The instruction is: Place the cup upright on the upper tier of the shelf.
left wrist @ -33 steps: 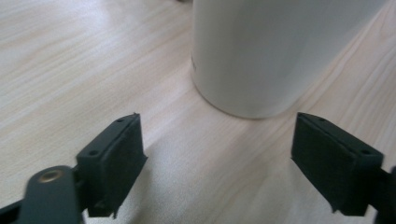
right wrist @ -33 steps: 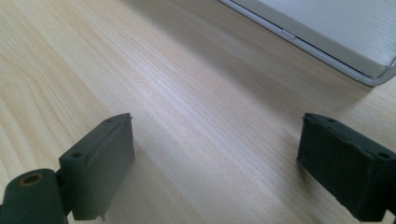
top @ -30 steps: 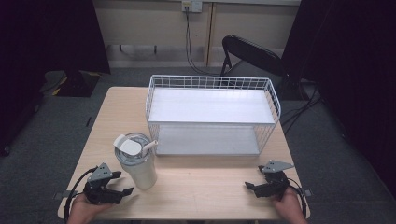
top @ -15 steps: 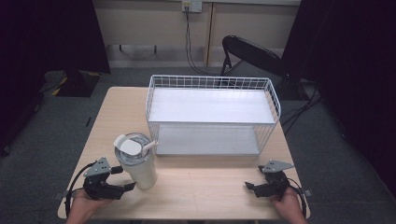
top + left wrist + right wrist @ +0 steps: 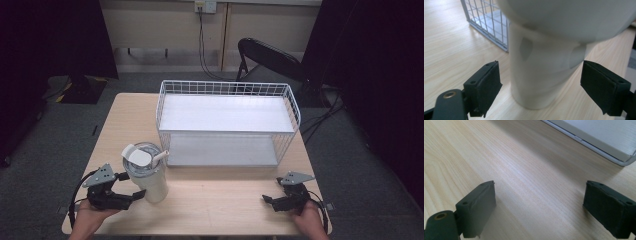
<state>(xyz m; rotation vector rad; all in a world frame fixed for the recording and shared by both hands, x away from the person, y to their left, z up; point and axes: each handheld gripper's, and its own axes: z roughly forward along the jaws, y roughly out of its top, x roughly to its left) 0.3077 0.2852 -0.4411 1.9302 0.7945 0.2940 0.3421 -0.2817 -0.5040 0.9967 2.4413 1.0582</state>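
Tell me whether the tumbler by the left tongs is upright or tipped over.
Upright. The tumbler stands on its base on the table, its lid and straw facing up, with the open left tongs set either side of its lower body.

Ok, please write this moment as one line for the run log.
left tool: open, around cup, not touching | right tool: open, over table

My left gripper (image 5: pixel 134 194) sits with jaws spread at the base of the white tumbler (image 5: pixel 146 171); my right gripper (image 5: pixel 270 201) rests on the table (image 5: pixel 215 200), well apart.
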